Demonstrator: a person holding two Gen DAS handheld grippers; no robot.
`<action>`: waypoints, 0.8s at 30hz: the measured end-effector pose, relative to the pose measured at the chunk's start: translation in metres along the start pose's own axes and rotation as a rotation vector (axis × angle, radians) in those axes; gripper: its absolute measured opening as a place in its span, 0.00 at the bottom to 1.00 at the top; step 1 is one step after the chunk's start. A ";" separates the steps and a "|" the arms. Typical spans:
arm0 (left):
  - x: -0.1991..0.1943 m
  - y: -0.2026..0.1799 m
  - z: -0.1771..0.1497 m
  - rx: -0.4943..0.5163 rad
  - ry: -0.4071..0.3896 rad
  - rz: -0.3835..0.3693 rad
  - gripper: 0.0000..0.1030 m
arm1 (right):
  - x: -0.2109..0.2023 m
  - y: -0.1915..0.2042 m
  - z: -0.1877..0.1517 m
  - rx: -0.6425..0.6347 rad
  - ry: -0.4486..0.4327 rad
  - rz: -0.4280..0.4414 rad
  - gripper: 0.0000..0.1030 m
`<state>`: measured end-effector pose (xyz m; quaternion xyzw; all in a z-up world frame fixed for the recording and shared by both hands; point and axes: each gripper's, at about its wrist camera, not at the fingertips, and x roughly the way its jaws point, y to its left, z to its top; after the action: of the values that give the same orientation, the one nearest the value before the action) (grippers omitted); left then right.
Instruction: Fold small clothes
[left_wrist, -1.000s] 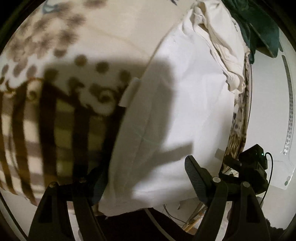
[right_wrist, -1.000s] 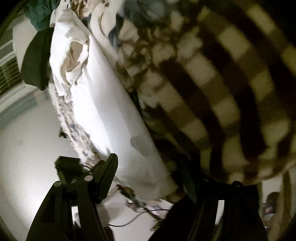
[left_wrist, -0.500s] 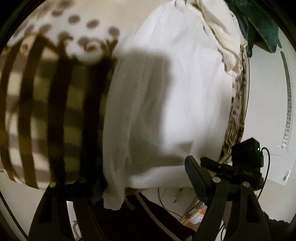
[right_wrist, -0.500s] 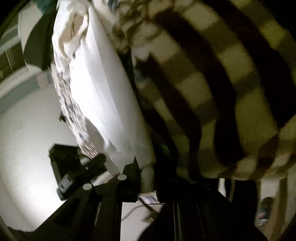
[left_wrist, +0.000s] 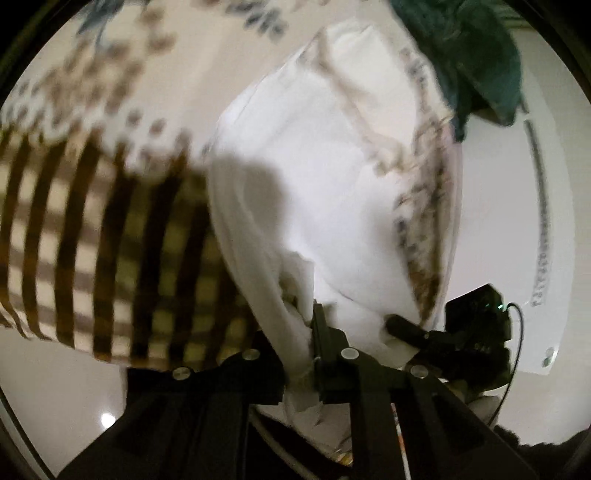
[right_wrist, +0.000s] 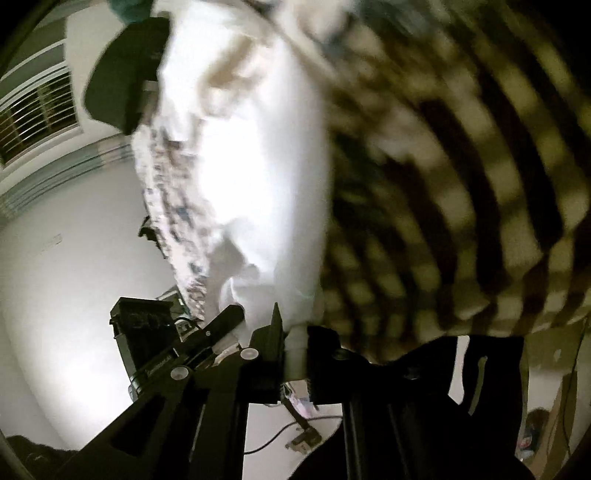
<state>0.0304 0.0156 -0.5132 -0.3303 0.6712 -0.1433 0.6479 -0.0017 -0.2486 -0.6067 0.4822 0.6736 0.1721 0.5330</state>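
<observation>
A white garment (left_wrist: 317, 192) lies over the table edge, beside a brown-and-cream striped cloth (left_wrist: 110, 243). My left gripper (left_wrist: 299, 332) is shut on the garment's near edge, with bunched white fabric pinched between its fingers. In the right wrist view the same white garment (right_wrist: 258, 155) hangs down, and my right gripper (right_wrist: 295, 347) is shut on its lower corner. The right gripper also shows in the left wrist view (left_wrist: 469, 328), at the garment's right corner. Both views are blurred.
A dark green cloth (left_wrist: 476, 55) lies at the far end of the table beyond a crumpled cream garment. A patterned table cover (right_wrist: 173, 206) hangs at the table's side. The striped cloth (right_wrist: 461, 166) fills the right of the right wrist view. White floor lies below.
Both grippers went from open to shut on the white garment's near edge, the right one first, the left one in the last half second. The garment's edge is now bunched and lifted.
</observation>
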 end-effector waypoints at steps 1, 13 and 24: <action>-0.008 -0.009 0.007 0.012 -0.022 -0.008 0.09 | -0.007 0.008 0.003 -0.009 -0.011 0.011 0.08; -0.016 -0.082 0.217 0.085 -0.214 -0.121 0.09 | -0.046 0.136 0.178 -0.158 -0.253 0.009 0.08; -0.025 -0.048 0.306 0.063 -0.187 -0.042 0.70 | -0.073 0.157 0.268 -0.168 -0.382 -0.184 0.55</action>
<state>0.3369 0.0677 -0.5009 -0.3356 0.5961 -0.1465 0.7146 0.3061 -0.3109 -0.5494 0.3966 0.5847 0.0839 0.7027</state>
